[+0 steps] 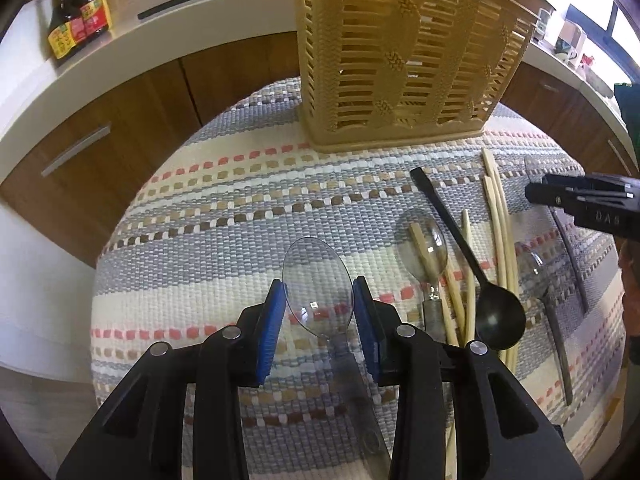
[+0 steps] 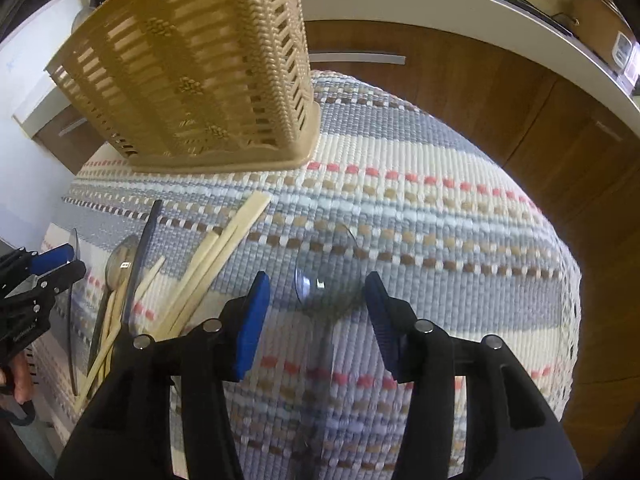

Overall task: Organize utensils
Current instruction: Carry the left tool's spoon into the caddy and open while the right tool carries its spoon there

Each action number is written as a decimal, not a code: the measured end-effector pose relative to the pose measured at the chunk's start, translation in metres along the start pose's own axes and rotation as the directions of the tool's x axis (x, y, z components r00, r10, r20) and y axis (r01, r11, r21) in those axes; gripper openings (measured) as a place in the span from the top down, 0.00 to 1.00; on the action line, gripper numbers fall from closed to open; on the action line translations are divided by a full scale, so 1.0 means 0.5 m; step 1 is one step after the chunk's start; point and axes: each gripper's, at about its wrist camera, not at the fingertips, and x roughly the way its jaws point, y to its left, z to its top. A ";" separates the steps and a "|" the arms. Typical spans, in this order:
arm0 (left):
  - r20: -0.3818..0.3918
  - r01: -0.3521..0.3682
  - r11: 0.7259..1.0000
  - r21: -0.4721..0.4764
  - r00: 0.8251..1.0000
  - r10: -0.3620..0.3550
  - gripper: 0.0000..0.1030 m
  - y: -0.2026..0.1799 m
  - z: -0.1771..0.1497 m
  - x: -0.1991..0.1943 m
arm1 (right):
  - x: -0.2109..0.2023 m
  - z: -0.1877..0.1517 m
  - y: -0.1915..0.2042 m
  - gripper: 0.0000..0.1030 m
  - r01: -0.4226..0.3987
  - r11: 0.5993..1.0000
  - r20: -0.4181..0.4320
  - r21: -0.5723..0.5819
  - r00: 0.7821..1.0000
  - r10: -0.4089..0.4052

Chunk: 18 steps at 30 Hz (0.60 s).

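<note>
The left gripper [image 1: 319, 312] clamps a clear plastic spoon [image 1: 318, 280] by its bowl, probably for the slotted utensil basket [image 1: 400, 60]. The right gripper [image 2: 316, 312] stands open around another clear spoon [image 2: 326, 288] on the woven mat [image 2: 440, 240].

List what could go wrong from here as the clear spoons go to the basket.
1. The left gripper pinches a clear spoon by its smooth, curved bowl, so the spoon could slip or twist out.
2. The right gripper stands open around another clear spoon lying on the mat. It is hard to see, so the jaws may close off-centre.
3. The chopsticks lie close by and could get knocked.
</note>
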 end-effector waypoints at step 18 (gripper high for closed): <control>0.323 0.079 0.996 -0.046 0.944 -0.060 0.70 -0.029 0.072 -0.177 | -0.192 0.026 0.060 0.72 -0.020 0.994 0.277 -0.108 0.959 0.049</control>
